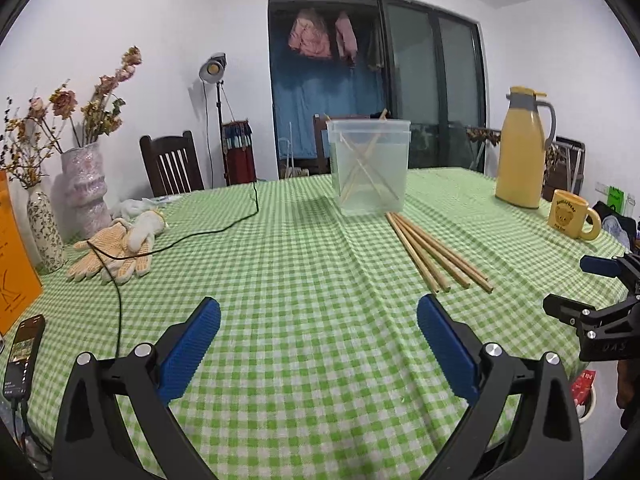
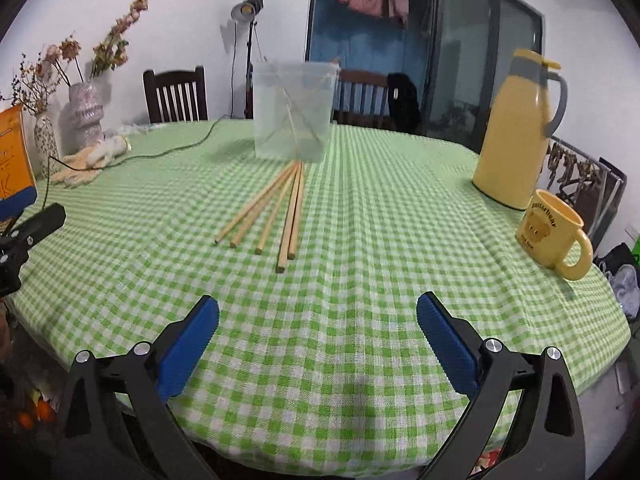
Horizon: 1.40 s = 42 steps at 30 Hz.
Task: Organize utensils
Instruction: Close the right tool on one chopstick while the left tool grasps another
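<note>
Green checked tablecloth holds five chopsticks beside a seemingly translucent container; both jaws spread, empty.

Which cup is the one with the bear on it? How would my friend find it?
Start at the green checked tablecloth and go to its right edge, where the tall yellow jug stands. Just in front of the jug sits the yellow mug. It is short, has a big handle, and is the only thing bearing a bear face.
</note>
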### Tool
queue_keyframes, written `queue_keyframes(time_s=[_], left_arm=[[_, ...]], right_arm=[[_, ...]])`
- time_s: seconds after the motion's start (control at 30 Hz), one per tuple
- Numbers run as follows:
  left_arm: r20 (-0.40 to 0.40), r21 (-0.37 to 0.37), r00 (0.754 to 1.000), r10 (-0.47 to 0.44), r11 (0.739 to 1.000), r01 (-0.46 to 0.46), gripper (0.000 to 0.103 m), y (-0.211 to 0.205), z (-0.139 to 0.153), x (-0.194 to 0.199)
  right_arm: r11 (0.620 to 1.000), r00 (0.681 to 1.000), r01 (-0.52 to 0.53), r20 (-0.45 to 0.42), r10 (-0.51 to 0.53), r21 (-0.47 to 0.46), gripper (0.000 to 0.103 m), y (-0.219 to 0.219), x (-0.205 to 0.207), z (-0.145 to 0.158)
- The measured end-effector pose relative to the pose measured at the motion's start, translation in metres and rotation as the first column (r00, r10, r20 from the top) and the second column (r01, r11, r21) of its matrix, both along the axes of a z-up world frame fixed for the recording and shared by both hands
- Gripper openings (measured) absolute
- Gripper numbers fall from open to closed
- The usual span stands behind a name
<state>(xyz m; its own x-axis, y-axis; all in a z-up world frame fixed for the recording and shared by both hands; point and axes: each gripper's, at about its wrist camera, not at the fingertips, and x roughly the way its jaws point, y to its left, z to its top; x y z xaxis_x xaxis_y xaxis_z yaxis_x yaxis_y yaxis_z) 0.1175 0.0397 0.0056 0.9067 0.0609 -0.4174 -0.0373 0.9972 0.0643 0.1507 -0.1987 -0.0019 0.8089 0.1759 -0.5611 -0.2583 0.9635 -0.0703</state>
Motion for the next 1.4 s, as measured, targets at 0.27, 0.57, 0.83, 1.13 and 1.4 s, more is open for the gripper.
queue_keyframes(time_s=[0.27,0.57,0.83,1.13,1.4], left_arm=[[-0.065,-0.043,0.998,-0.001,0.999,-0.002,0.096,0.001,0.0,0.041],[-0.179,-0.064,0.984,0.01,0.998,-0.022,0.096,0.014,-0.002,0.089],[-0.267,-0.084,0.962,-0.051,0.996,0.029,0.096,0.005,-0.013,0.124],[-0.333,-0.079,0.924,-0.188,0.982,0.172,0.079,-0.041,-0.027,0.149],[-0.414,-0.101,0.879,-0.239,0.971,0.216,0.06,-0.069,-0.04,0.169]], right_arm=[[1.0,0.999,-0.01,-0.045,0.01,-0.007,0.095,0.003,0.03,0.003],[0.999,0.99,-0.048,-0.134,0.047,-0.002,0.056,0.013,0.07,0.002],[0.996,0.968,-0.075,-0.236,0.086,0.055,0.035,0.019,0.101,-0.006],[0.993,0.954,-0.096,-0.279,0.109,0.062,0.022,0.017,0.109,-0.018],[0.993,0.955,-0.109,-0.273,0.116,0.043,0.007,0.02,0.106,-0.022]])
